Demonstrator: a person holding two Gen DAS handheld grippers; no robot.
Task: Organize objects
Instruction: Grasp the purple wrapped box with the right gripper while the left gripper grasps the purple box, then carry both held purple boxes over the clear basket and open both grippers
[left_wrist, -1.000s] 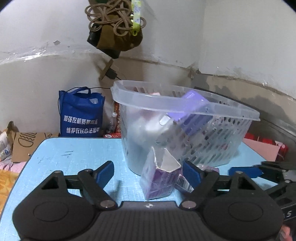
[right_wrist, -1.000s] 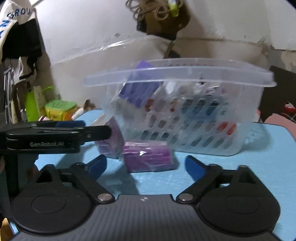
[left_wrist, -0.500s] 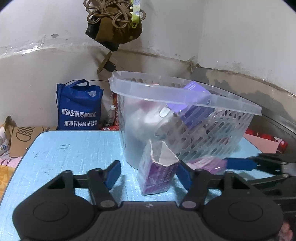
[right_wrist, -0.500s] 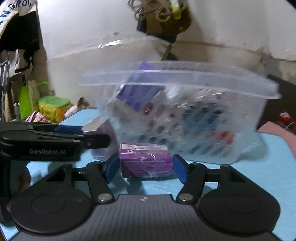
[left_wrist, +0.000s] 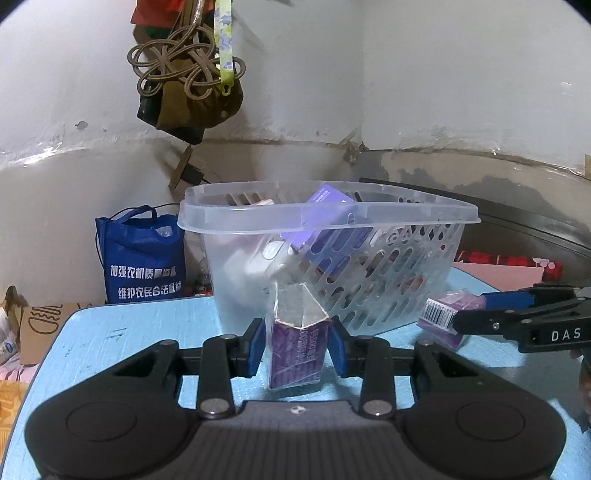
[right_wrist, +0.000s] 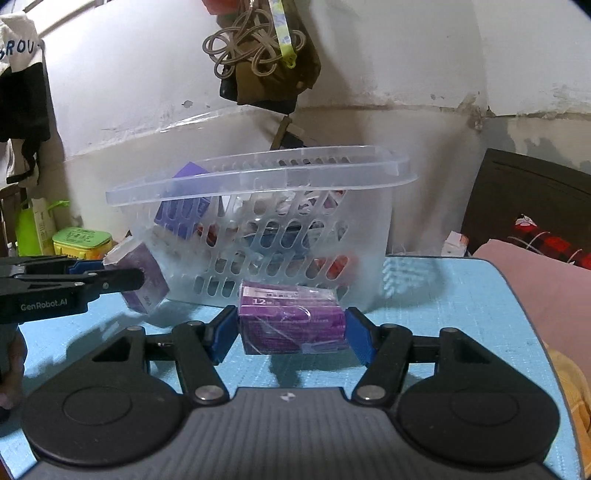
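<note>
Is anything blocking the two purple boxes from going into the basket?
Only the basket wall, so both must go over its rim. The left tool holds the open box, the right tool the wrapped box. The top is open.

Basket (right_wrist: 266, 236) on desk (right_wrist: 443, 295), toward far edge, boxes piled inside. Open carton (left_wrist: 297, 350) upright on desk just before basket's left end, between pads of left hand-held gripper (left_wrist: 297, 347). Wrapped box (right_wrist: 291, 319) lying flat before basket's middle, between pads of right hand-held gripper (right_wrist: 291, 332). Bag (left_wrist: 142, 254) beyond desk's far-left corner. Pouch (left_wrist: 192, 99) hanging on wall behind basket.
</note>
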